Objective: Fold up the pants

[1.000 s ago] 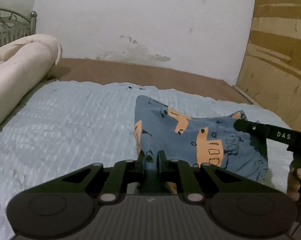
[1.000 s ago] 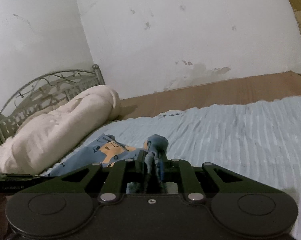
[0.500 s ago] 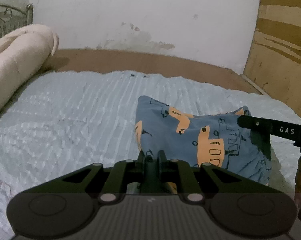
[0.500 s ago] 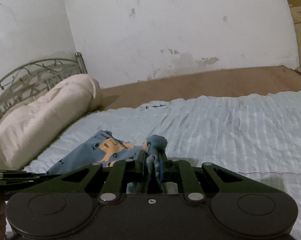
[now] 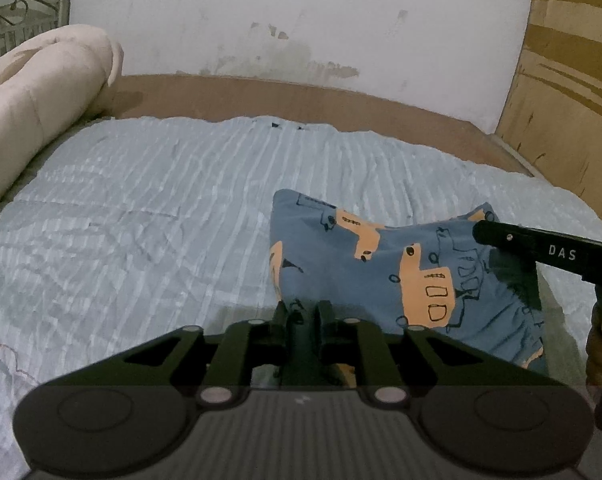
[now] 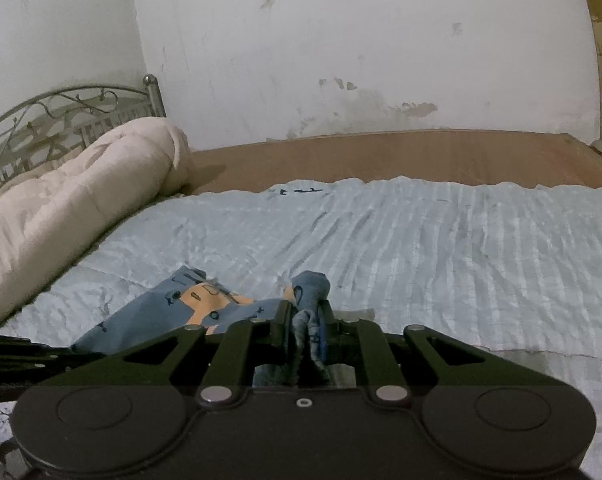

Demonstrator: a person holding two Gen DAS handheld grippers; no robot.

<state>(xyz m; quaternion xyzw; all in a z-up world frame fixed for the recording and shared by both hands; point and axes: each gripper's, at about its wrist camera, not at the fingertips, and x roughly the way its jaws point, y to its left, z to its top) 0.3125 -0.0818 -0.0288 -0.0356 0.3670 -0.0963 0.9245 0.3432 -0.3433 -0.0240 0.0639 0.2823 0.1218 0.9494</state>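
The blue pants (image 5: 401, 272) with an orange vehicle print hang slack between my two grippers, just above the light blue bedspread (image 5: 161, 208). My left gripper (image 5: 303, 310) is shut on one corner of the pants. My right gripper (image 6: 307, 312) is shut on a bunched blue corner of the pants (image 6: 205, 304). The right gripper also shows at the right edge of the left wrist view (image 5: 541, 248), beside the pants. The left gripper's arm shows low at the left of the right wrist view (image 6: 29, 356).
A rolled cream duvet (image 5: 33, 100) lies along the left side of the bed by a metal headboard (image 6: 61, 116). A brown board (image 5: 301, 96) borders the far side under a stained white wall. A wooden panel (image 5: 573, 80) stands at the right.
Both grippers have moved with the pants held between them; the views shifted and the pants sit a little lower and nearer the bedspread. Both grips stay shut.
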